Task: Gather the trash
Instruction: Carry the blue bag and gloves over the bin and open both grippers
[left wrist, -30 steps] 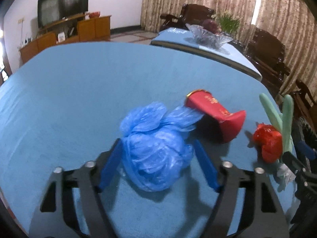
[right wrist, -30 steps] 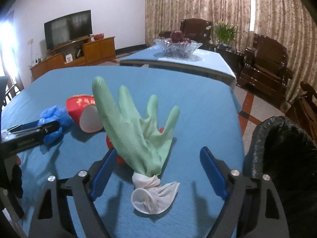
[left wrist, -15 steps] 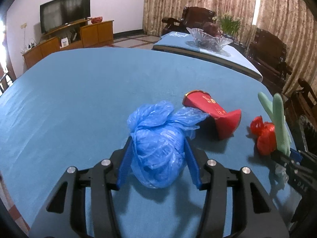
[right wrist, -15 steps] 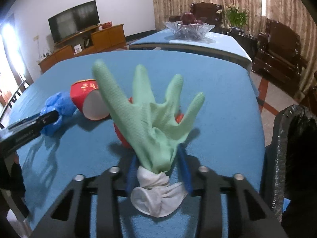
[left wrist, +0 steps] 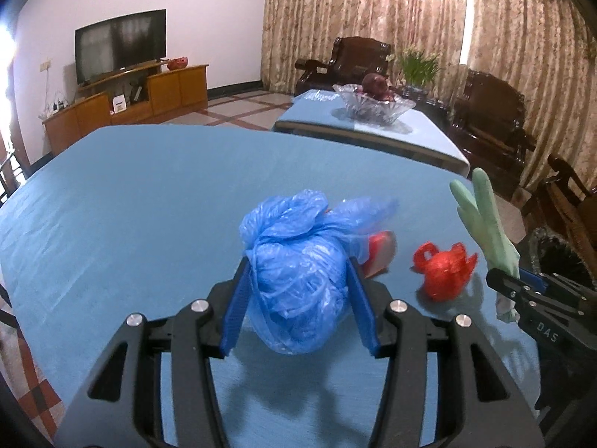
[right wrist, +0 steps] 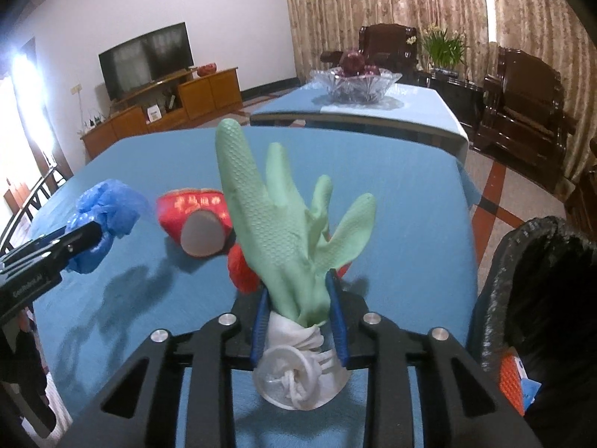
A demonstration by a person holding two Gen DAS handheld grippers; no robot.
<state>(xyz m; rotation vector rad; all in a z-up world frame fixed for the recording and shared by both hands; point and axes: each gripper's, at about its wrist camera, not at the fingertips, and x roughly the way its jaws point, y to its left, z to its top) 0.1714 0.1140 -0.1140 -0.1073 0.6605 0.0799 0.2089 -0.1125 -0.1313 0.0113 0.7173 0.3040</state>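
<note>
Both of your grippers have closed in the last second: your left gripper (left wrist: 298,295) now squeezes the blue bag (left wrist: 298,272), your right gripper (right wrist: 298,321) pinches the green glove (right wrist: 283,224) at its cuff (both look lifted). The bin (right wrist: 537,298) waits at three o'clock; the red cup (right wrist: 197,220) and red wad (left wrist: 444,272) remain on the table (left wrist: 130,205).

Left wrist view: low over blue table (left wrist: 130,205), close behind left gripper (left wrist: 298,298), facing room's far curtains; right gripper (left wrist: 522,287) at right edge
Right wrist view: same heading, from right side beside bin (right wrist: 537,280); both share red cup (right wrist: 197,216), fruit bowl (left wrist: 373,104)
</note>
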